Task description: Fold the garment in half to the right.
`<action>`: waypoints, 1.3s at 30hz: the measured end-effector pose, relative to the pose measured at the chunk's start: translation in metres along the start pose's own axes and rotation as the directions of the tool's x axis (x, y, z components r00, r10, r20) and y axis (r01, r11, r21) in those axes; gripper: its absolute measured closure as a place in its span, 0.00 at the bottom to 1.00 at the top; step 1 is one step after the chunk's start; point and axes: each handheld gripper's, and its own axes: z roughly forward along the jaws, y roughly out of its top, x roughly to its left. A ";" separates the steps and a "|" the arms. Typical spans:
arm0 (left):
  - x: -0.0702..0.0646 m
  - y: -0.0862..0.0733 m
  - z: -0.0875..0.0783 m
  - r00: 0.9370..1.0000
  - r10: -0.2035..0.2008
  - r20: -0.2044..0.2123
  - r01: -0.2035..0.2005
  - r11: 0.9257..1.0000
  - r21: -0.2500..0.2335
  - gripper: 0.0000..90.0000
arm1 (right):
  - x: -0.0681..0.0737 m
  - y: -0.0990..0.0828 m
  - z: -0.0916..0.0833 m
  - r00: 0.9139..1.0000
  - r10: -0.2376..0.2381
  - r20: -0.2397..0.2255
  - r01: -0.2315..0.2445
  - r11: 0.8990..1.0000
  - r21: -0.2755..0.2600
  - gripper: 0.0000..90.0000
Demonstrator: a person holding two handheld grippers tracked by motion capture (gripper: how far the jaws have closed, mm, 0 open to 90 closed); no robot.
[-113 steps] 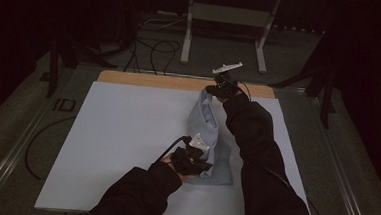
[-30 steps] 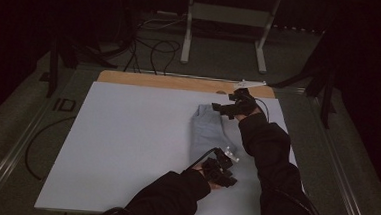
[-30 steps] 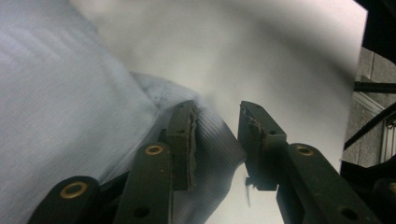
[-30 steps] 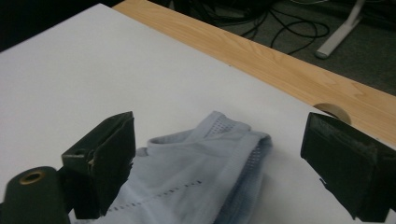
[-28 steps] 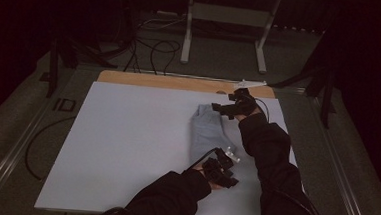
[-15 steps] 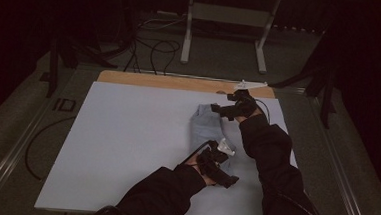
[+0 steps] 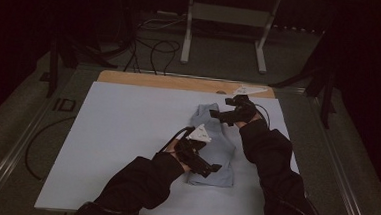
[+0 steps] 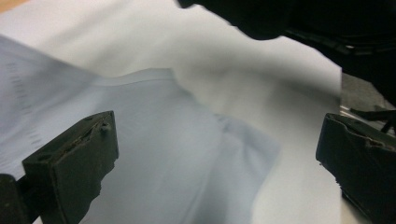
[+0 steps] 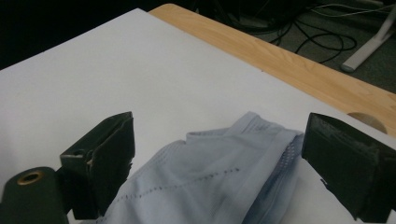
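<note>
From my high view, my left gripper [image 7: 214, 167] and dark sleeve [image 7: 138, 184] cover the near left part of the light blue garment [image 7: 222, 148], and my right gripper [image 7: 217, 115] hides its far corner. In the left gripper view the garment [image 8: 154, 154] is blurred and cut off at the left and bottom edges. In the right gripper view the garment [image 9: 205, 186] runs off the bottom edge.

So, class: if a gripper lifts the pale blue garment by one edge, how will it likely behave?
The garment will probably droop, not hold its shape: it already lies in soft folds and wrinkles. It looks thin, so likely light for its size. Pushed across the white sheet, it would probably bunch up rather than slide whole, as its rumpled far end suggests.
</note>
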 end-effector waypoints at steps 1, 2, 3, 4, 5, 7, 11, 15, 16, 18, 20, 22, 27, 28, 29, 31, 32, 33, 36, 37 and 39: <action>0.002 -0.001 -0.003 1.000 0.002 0.001 -0.002 1.000 -0.012 0.00 | 0.001 -0.001 0.000 1.000 0.000 0.000 0.000 1.000 0.003 0.11; 0.005 -0.002 -0.007 1.000 0.001 -0.002 -0.002 1.000 -0.014 0.00 | 0.001 -0.002 -0.001 1.000 -0.004 -0.006 0.004 1.000 0.004 0.11; 0.005 -0.002 -0.007 1.000 0.001 -0.002 -0.002 1.000 -0.014 0.00 | 0.003 -0.004 -0.001 1.000 0.001 -0.013 -0.001 1.000 0.000 0.11; 0.008 -0.004 -0.013 1.000 0.020 -0.013 -0.020 0.999 -0.025 0.00 | 0.005 -0.005 -0.002 1.000 0.000 -0.018 0.000 1.000 0.002 0.11; 0.009 -0.004 -0.016 0.999 0.026 -0.022 -0.027 0.999 -0.026 0.00 | 0.006 -0.006 -0.003 1.000 -0.009 -0.021 0.009 1.000 0.003 0.11; 0.012 -0.006 -0.023 0.999 0.033 -0.034 -0.035 0.999 -0.036 0.00 | 0.011 -0.007 -0.005 1.000 -0.012 -0.029 0.012 1.000 -0.004 0.11; 0.019 -0.013 -0.039 0.997 0.061 -0.041 -0.064 0.996 -0.064 0.00 | 0.020 -0.009 -0.013 0.998 -0.013 -0.054 0.011 0.999 -0.036 0.11; 0.027 -0.019 -0.056 0.997 0.056 -0.044 -0.060 0.994 -0.092 0.00 | 0.030 -0.014 -0.021 0.997 -0.025 -0.073 0.022 0.999 -0.048 0.11; 0.028 -0.021 -0.059 0.997 0.051 -0.049 -0.055 0.994 -0.092 0.00 | 0.032 -0.016 -0.023 0.997 -0.030 -0.076 0.026 0.998 -0.052 0.11; 0.030 -0.024 -0.065 0.997 0.051 -0.053 -0.056 0.994 -0.097 0.00 | 0.035 -0.019 -0.026 0.996 -0.024 -0.086 0.018 0.998 -0.063 0.11; 0.031 -0.028 -0.070 0.997 0.059 -0.055 -0.064 0.994 -0.093 0.00 | 0.039 -0.024 -0.029 0.996 -0.029 -0.088 0.023 0.998 -0.062 0.11; 0.031 -0.032 -0.075 0.996 0.061 -0.067 -0.066 0.994 -0.085 0.00 | 0.042 -0.028 -0.032 0.995 -0.038 -0.094 0.032 0.997 -0.066 0.11; 0.034 -0.045 -0.088 0.995 0.055 -0.081 -0.063 0.993 -0.097 0.00 | 0.047 -0.041 -0.039 0.994 -0.043 -0.100 0.036 0.997 -0.072 0.11; 0.035 -0.048 -0.091 0.995 0.048 -0.085 -0.057 0.993 -0.099 0.00 | 0.048 -0.043 -0.041 0.994 -0.047 -0.101 0.040 0.996 -0.075 0.11; 0.036 -0.051 -0.094 0.995 0.045 -0.088 -0.054 0.994 -0.099 0.00 | 0.049 -0.046 -0.042 0.994 -0.044 -0.105 0.036 0.996 -0.082 0.11; 0.038 -0.057 -0.100 0.994 0.041 -0.101 -0.050 0.995 -0.092 0.00 | 0.050 -0.052 -0.046 0.993 -0.048 -0.109 0.038 0.995 -0.094 0.11; 0.039 -0.061 -0.103 0.993 0.040 -0.108 -0.050 0.994 -0.093 0.00 | 0.051 -0.055 -0.048 0.992 -0.051 -0.111 0.041 0.995 -0.094 0.11; 0.040 -0.065 -0.105 0.993 0.040 -0.113 -0.051 0.994 -0.095 0.00 | 0.052 -0.059 -0.050 0.992 -0.055 -0.110 0.045 0.995 -0.093 0.11; 0.042 -0.078 -0.114 0.991 0.032 -0.129 -0.043 0.995 -0.087 0.00 | 0.054 -0.066 -0.053 0.993 -0.056 -0.105 0.047 0.995 -0.085 0.11; 0.043 -0.083 -0.117 0.991 0.025 -0.135 -0.036 0.996 -0.085 0.00 | 0.055 -0.074 -0.057 0.993 -0.055 -0.103 0.046 0.995 -0.085 0.11; 0.046 -0.093 -0.122 0.990 0.007 -0.139 -0.019 0.996 -0.084 0.00 | 0.055 -0.082 -0.061 0.994 -0.049 -0.099 0.040 0.995 -0.090 0.11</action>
